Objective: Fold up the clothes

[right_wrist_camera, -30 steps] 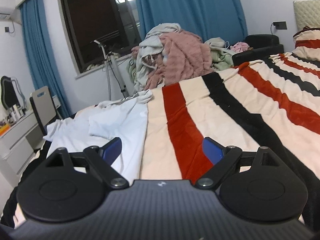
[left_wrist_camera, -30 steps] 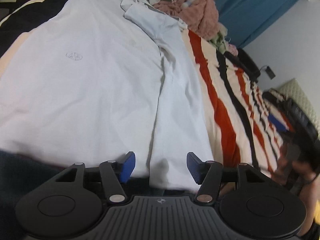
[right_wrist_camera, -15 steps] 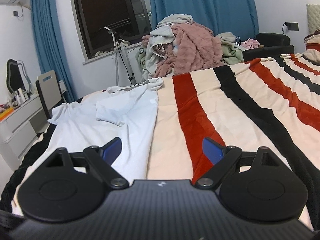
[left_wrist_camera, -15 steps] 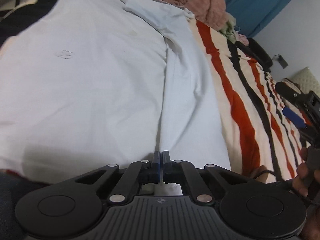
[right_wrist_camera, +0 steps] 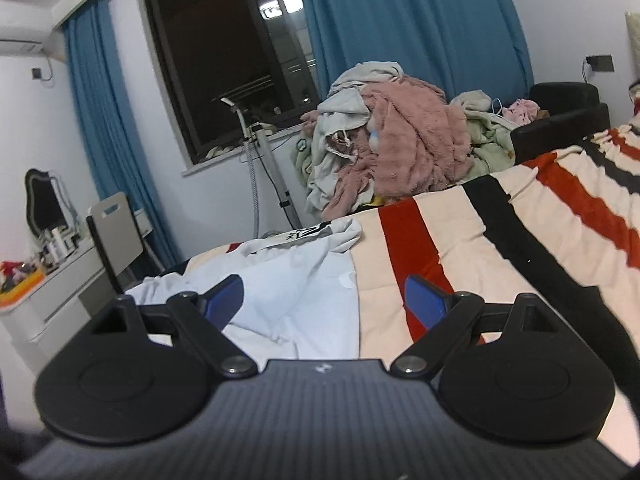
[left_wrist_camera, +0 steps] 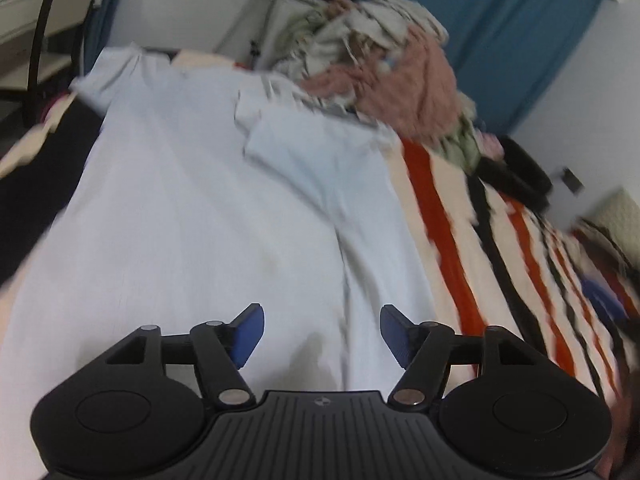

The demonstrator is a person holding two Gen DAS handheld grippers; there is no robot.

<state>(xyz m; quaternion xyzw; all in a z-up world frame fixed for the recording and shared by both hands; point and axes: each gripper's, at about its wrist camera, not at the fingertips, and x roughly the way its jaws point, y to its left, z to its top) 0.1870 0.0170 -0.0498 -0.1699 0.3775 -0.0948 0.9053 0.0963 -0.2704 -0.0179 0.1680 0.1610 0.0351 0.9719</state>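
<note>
Item: white T-shirt (left_wrist_camera: 192,216), laid flat on striped blanket (left_wrist_camera: 452,248), bed surface. Collar end far from the grippers, hem end near, as the left wrist view shows.

Fold status: right side panel w/ sleeve (left_wrist_camera: 320,148) already turned in over the body; long crease runs hem-to-shoulder. Opposite sleeve, far left, looks spread out and not yet turned in. Bottom-to-top folds not started. Judged approx. one-third done; left to do: second side fold, then lengthwise folds.

Left gripper (left_wrist_camera: 320,336): jaws opening, standing apart, nothing pinched betw. the blue pads; shirt fabric lies below them, not gripped. View blurred, so exact clearance over the cloth unclear.

Right gripper (right_wrist_camera: 324,300): jaws wide apart, empty; hovers low over the bed, its left pad in line w/ the shirt's (right_wrist_camera: 304,308) folded edge, its right pad over the red stripe of the blanket (right_wrist_camera: 460,240).

Also present: clothes pile (right_wrist_camera: 396,148), pink and pale items, unfolded, at far bed edge; blue curtains (right_wrist_camera: 400,20); dark window (right_wrist_camera: 224,64); chair (right_wrist_camera: 116,228).

Changes vs. earlier frames: half a sec. ago the left jaws were clenched at the hem by the crease; now released and pulled back, higher, more of the room in view. A sec. ago they were open at the same hem spot. Right gripper has lifted a little, jaws unchanged. Shirt fold layout unchanged.
</note>
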